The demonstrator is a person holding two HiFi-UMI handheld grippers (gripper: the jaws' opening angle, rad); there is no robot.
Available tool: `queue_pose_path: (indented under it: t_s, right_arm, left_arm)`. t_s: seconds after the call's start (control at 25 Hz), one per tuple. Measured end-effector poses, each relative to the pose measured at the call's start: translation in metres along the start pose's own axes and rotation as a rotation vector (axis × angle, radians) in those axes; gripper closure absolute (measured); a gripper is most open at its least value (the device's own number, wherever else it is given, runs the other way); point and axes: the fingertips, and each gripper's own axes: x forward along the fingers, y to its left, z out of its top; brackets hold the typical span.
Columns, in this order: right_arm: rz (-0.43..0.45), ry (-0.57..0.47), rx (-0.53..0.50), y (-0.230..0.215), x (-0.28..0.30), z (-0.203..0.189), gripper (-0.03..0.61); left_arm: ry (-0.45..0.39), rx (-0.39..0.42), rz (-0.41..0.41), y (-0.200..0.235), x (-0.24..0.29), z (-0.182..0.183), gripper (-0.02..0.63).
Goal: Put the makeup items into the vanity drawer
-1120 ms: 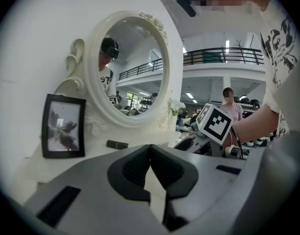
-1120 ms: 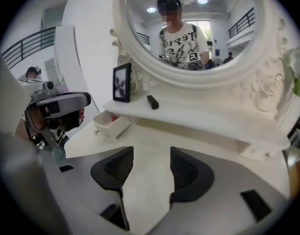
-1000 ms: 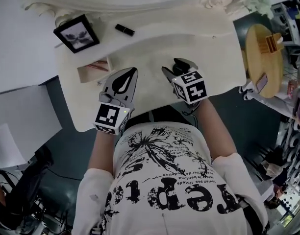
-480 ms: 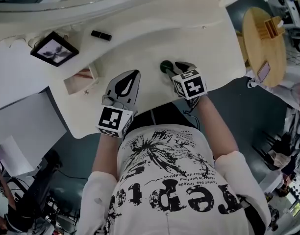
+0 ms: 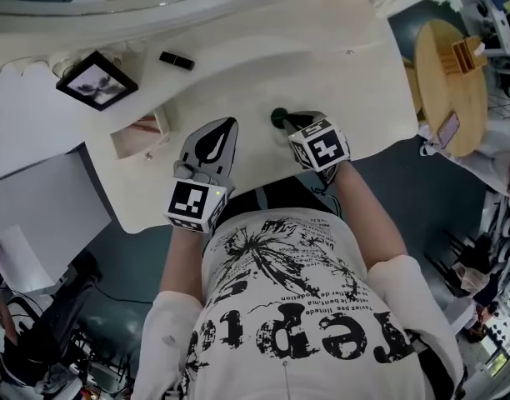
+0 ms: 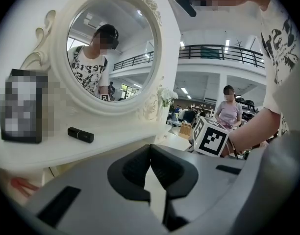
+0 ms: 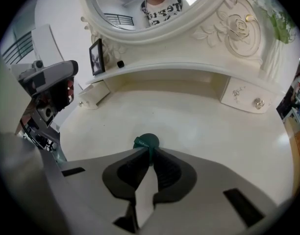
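Right tongs [image 7: 149,152] just closing, pinching small dark-green round makeup pot [image 7: 146,142] on white table [image 5: 322,65], near right; left tongs [image 6: 150,149] closed, empty; we'd lift straight, grip firm, toward pulled-out white drawer [image 5: 127,147] far left.

Your vanity [image 5: 322,65] is cream-white, the makeup case [image 5: 280,117] dark green, the lipstick tube [image 5: 177,60] black, the picture frame [image 5: 97,81] black. Your left gripper [image 5: 227,127] is grey, its pads [image 6: 135,168] black, its marker cube [image 5: 191,203] black-and-white squares, and your T-shirt [image 5: 272,307] white with black print.
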Motion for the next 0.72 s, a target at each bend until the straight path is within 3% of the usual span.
queue_pose_path:
  t_s: [0.36,0.72]
  right_arm:
    - [0.007,-0.093,-0.119,0.033,-0.021,0.066,0.535]
    - [0.123,-0.155,-0.301,0.130,-0.002,0.139,0.532]
  left_arm:
    - [-0.061,0.017,0.075,0.022,-0.041,0.021,0.601]
    - [-0.113,-0.003,0.278,0.076,-0.127,0.023,0.601]
